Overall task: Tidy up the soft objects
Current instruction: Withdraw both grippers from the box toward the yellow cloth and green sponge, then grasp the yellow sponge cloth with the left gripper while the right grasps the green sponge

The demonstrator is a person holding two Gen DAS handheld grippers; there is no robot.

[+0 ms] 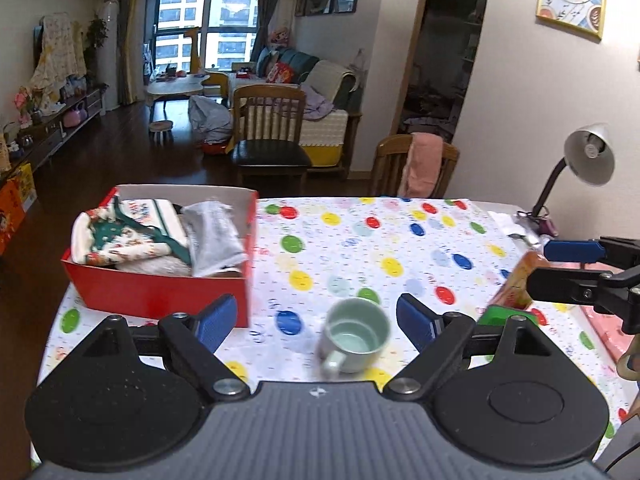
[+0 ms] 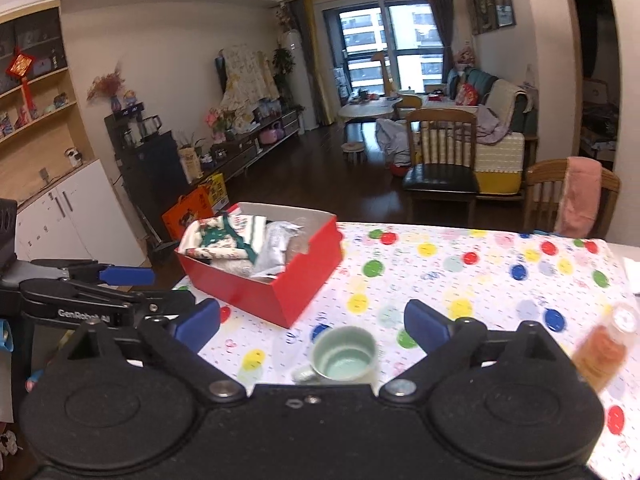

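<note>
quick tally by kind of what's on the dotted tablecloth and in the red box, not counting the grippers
Red box: 1
Folded cloths in the box: 2, one patterned, one grey
Pale green mug: 1
Orange bottle: 1
Desk lamp: 1
Total: 6
More fabric lies under the two cloths, and more items sit at the table's right edge; too hidden to count.
</note>
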